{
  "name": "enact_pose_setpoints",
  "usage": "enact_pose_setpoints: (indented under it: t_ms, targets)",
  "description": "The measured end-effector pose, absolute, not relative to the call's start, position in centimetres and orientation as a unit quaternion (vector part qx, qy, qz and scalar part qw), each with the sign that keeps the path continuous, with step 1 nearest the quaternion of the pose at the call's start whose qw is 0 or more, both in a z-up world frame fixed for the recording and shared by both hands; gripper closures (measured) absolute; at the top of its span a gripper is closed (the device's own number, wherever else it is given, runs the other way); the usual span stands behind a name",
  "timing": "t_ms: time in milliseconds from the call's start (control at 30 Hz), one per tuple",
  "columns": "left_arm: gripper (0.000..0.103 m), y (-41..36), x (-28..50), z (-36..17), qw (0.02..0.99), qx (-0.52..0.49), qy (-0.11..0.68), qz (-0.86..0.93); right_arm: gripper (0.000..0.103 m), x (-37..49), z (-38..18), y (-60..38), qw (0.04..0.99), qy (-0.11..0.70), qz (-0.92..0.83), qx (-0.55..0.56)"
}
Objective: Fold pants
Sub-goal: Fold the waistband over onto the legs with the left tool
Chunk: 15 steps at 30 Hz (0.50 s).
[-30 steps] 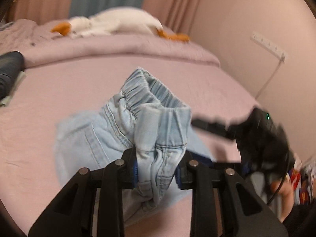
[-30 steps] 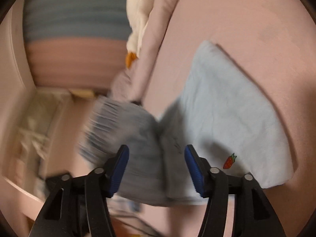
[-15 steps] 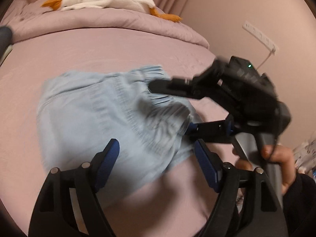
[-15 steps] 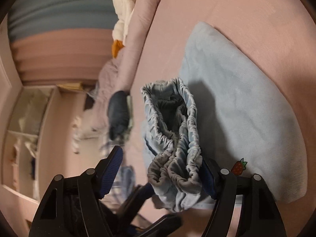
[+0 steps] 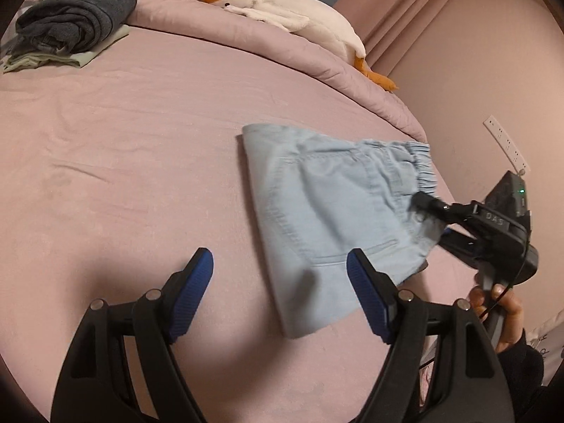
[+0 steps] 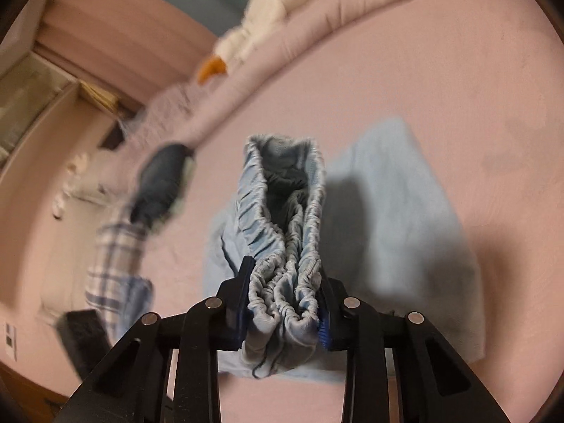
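Handover of the waistband from one pair of tongs to the other, seen from both wrists. A second ago the left tongs [image 5: 280, 294] were clamped on the bunched elastic waistband; now their blue pads stand well apart with nothing between them, over bare pink bed sheet [image 5: 141, 148], and the denim shorts [image 5: 338, 218] lie ahead of them and to their right. The right tongs [image 6: 283, 312] are closing, and the gathered waistband [image 6: 282, 232] is already pinched between their pads, its folds rising ahead of the fingertips; a second ago those pads stood apart around loose cloth. In the left wrist view the right tongs [image 5: 428, 208] reach in from the right edge onto the waistband corner, held by a person's hand [image 5: 500, 313]. The rest of the garment rests flat on the bed, apparently doubled once, though motion blur in the right wrist view leaves the number of layers uncertain. Judged from this, the fold is partly made: the right tongs alone now control the waistband end, and the freed left tongs can take another edge. A plush goose [image 5: 282, 10] and stacked dark clothing [image 5: 70, 17] lie far beyond the left tongs, clear of the work.
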<state>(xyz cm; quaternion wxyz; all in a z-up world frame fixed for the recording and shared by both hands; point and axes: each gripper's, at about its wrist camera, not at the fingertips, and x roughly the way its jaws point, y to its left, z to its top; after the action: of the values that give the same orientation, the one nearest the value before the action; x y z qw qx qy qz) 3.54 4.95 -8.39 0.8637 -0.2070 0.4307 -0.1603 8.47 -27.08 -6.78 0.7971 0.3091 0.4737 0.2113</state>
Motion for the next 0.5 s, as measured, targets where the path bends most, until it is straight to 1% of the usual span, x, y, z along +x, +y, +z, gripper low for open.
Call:
enact_pose_setpoints:
  t_ms: [100,333,367,400,467,500]
  targets:
    - [0.025,4.1,4.7,-8.4,0.862,-0.199,0.436,-0.164,0.071,8.8,-6.2,-28.4,0.813,0.463,0.185,0.299]
    - [0.026,1.6,9.3,-7.4,0.872,-0.151,0.435,-0.168,0.071,9.8,-11.7,-31.1,0.782,0.506,0.134,0.337]
    - [0.026,1.3,10.2,-7.2,0.873,-0.146,0.434,-0.170,0.071,9.8,-12.3,-31.6,0.778,0.501,0.137,0.354]
    - [0.028,0.9,11.3,-7.0,0.876,-0.138,0.431,-0.165,0.072,9.9,-12.2,-31.8,0.775,0.498,0.141,0.362]
    - [0.035,0.1,13.1,-6.5,0.881,-0.124,0.425,-0.165,0.072,10.0,-12.2,-32.0,0.773,0.498,0.147,0.366]
    - [0.044,-0.3,13.9,-6.5,0.882,-0.117,0.423,-0.169,0.072,10.1,-12.2,-31.9,0.773,0.498,0.150,0.364]
